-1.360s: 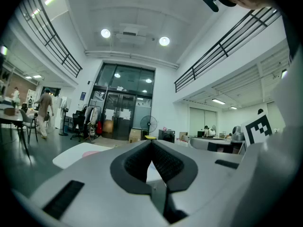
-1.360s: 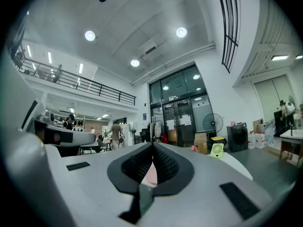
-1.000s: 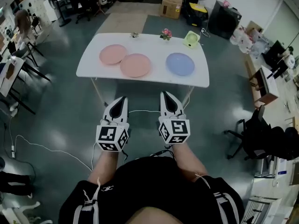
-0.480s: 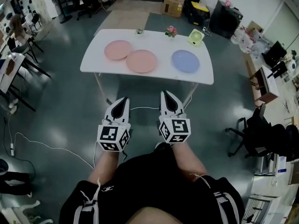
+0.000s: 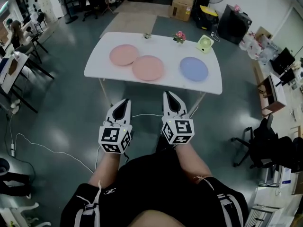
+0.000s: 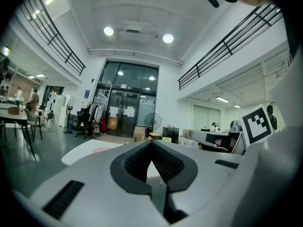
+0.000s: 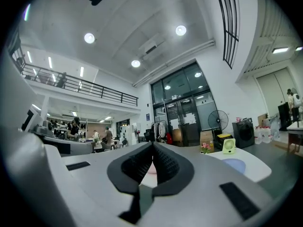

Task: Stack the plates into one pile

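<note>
Standing well back from the white table point(image 5: 208, 85), with no plate lifted yet. The left gripper point(image 5: 124, 101) has its jaws clenched on nothing, and the right gripper point(image 5: 167, 95) is likewise pressed together and empty.

Risks, left to right:
- The left pink plate point(image 5: 124, 55) and middle pink plate point(image 5: 148, 67) meet at their rims and may overlap, so lifting one could drag the other.
- The blue plate point(image 5: 193, 68) sits apart, nearer the front edge, and a shove could slide it off.
- The rims lie low on the tabletop, so the jaws must spread first or they will just skid.
- The flower pot point(image 5: 179, 36) and small green fan point(image 5: 204, 42) at the back could get knocked.

The plates are round, shallow and smooth, likely plastic. The tabletop is smooth with rounded corners. The jaw pads point(image 6: 165, 164) are dark and ribbed.
</note>
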